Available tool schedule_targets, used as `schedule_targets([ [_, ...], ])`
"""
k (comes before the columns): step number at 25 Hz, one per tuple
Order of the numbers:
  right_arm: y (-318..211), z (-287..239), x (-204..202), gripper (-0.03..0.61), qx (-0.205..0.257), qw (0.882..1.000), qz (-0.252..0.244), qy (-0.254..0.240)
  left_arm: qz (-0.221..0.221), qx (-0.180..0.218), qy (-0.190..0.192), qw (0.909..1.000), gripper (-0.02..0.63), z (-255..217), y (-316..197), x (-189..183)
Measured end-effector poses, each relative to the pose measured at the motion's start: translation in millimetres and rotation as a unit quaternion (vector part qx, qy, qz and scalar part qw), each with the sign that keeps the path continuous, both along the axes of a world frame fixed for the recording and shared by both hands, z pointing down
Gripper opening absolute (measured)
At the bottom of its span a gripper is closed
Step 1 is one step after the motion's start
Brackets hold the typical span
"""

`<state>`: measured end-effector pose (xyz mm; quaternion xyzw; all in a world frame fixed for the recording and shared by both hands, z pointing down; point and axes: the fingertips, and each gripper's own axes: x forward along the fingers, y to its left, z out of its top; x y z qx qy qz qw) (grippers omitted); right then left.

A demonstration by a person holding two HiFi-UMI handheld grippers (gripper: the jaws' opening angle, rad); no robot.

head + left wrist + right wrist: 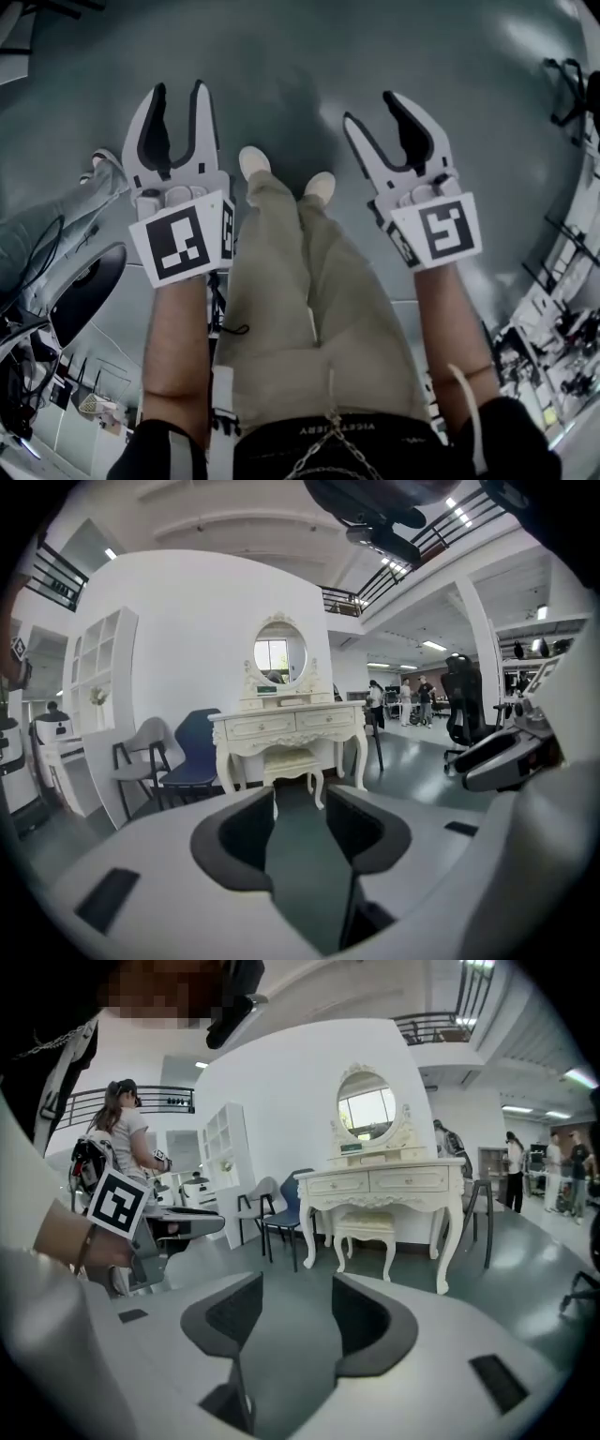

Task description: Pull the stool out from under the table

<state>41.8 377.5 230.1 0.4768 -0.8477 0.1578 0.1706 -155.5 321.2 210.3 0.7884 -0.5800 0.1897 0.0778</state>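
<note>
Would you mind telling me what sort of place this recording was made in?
Probably a large lab or workshop hall with a staged bedroom corner: a cream dressing table with oval mirror and stool, an office chair and people behind, a railed mezzanine overhead.

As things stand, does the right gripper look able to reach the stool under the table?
Probably not from here: the right gripper, fingers apart and empty, is well short of the stool tucked under the white table. Only bare floor lies between, so stepping closer should do.
</note>
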Motion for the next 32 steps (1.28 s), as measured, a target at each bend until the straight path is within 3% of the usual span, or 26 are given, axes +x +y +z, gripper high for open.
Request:
schedule_targets([
  [8, -49.4, 23.5, 1.9, 0.273, -0.016, 0.999, 0.017, -0.027, 0.031, -0.030, -0.009, 0.9990, 0.222, 37.1, -32.1, 8.5],
  [15, -92.3, 36.4, -15.8, 0.275, -0.034, 0.998, 0.040, -0.038, 0.052, -0.044, -0.013, 0.9976, 0.234, 47.3, -82.0, -4.7],
  [20, -118.8, 46.3, -23.2, 0.275, -0.040, 0.998, 0.048, -0.021, 0.057, -0.059, -0.020, 0.9964, 0.233, 63.2, -106.4, -9.0],
  [26, -145.8, 47.2, -6.8, 0.275, -0.043, 0.996, 0.081, -0.014, 0.065, -0.055, -0.014, 0.9963, 0.233, 64.1, -142.5, 5.5],
  [32, -165.1, 34.2, 9.1, 0.275, -0.033, 0.993, 0.112, -0.007, 0.110, -0.067, -0.014, 0.9916, 0.233, 64.9, -169.7, 15.2],
])
